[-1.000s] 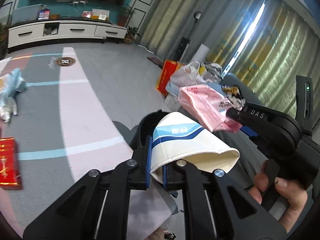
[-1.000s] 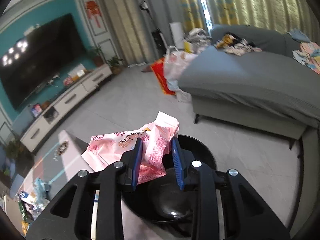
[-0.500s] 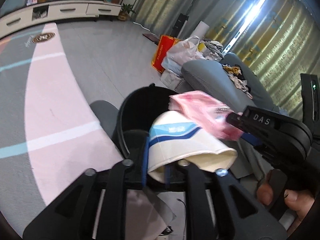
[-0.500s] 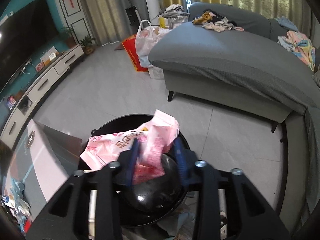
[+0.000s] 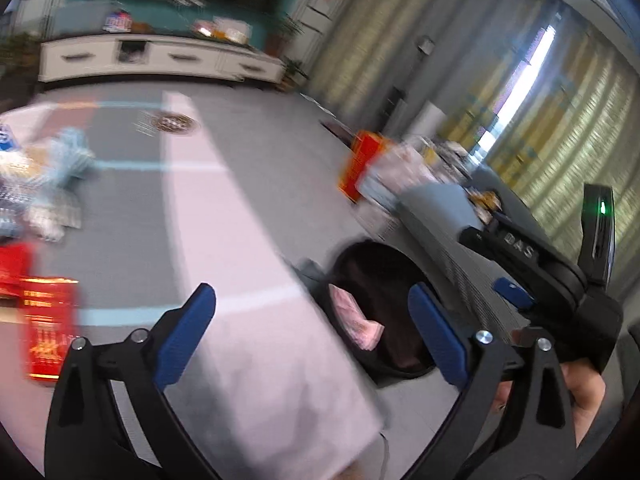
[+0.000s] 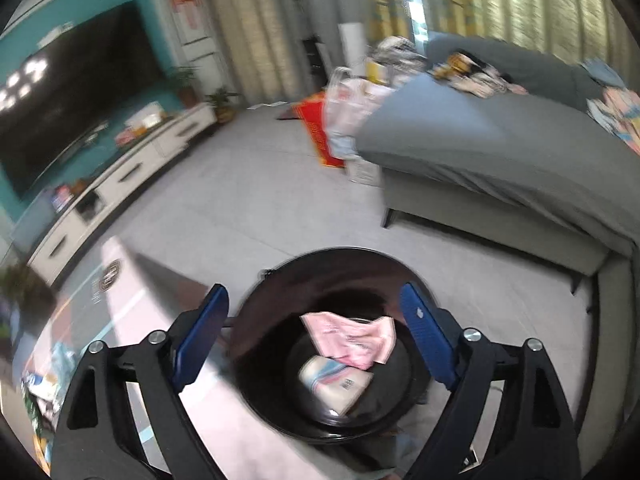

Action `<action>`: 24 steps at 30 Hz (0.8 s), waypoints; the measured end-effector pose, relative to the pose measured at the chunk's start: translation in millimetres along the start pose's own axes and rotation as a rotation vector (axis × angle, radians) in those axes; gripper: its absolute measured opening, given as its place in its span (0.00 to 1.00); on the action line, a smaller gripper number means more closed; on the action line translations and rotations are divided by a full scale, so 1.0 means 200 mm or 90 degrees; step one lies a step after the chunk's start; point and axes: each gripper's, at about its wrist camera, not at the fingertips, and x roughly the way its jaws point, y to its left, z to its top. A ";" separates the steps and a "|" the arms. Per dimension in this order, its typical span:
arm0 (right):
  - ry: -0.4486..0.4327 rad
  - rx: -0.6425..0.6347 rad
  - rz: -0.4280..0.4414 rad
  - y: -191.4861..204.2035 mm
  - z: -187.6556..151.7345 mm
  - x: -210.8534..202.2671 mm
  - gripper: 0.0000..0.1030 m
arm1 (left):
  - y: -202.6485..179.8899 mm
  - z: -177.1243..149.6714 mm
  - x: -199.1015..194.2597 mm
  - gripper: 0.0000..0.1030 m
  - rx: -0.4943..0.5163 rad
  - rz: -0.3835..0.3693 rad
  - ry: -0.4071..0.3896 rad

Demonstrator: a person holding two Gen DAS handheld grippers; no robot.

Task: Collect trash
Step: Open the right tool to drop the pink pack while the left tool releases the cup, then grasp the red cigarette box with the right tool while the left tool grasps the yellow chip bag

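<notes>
The right gripper is hanging spread wide above the black bin, holding nothing. The left gripper is gaping wide too, empty. A crumpled pink wrapper is lying inside the bin on a white-and-blue paper cup. "DAS" is showing on the right gripper's body.

pink wrapper atop paper cup, inside black bin

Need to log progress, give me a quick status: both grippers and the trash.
Left gripper open, empty. Right gripper open, empty. Pink wrapper and paper cup in black bin. Nothing blocking the bin.
</notes>
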 end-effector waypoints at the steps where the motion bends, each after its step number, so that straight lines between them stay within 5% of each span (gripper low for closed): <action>1: -0.003 -0.012 0.016 0.05 0.00 -0.02 0.85 | 0.06 0.01 -0.07 0.97 -0.011 0.024 -0.017; 6: -0.015 -0.074 0.134 0.29 -0.03 -0.12 0.87 | 0.40 0.05 -0.45 0.97 -0.060 0.163 -0.088; 15: -0.014 -0.228 0.293 0.80 -0.21 -0.32 0.87 | 0.95 0.03 -0.99 0.97 -0.160 0.321 -0.175; 18: -0.001 -0.280 0.324 0.94 -0.30 -0.35 0.90 | 1.13 -0.04 -1.06 0.97 -0.217 0.346 -0.203; 24: 0.046 -0.402 0.327 1.17 -0.55 -0.30 0.90 | 1.44 -0.10 -1.02 0.97 -0.276 0.366 -0.165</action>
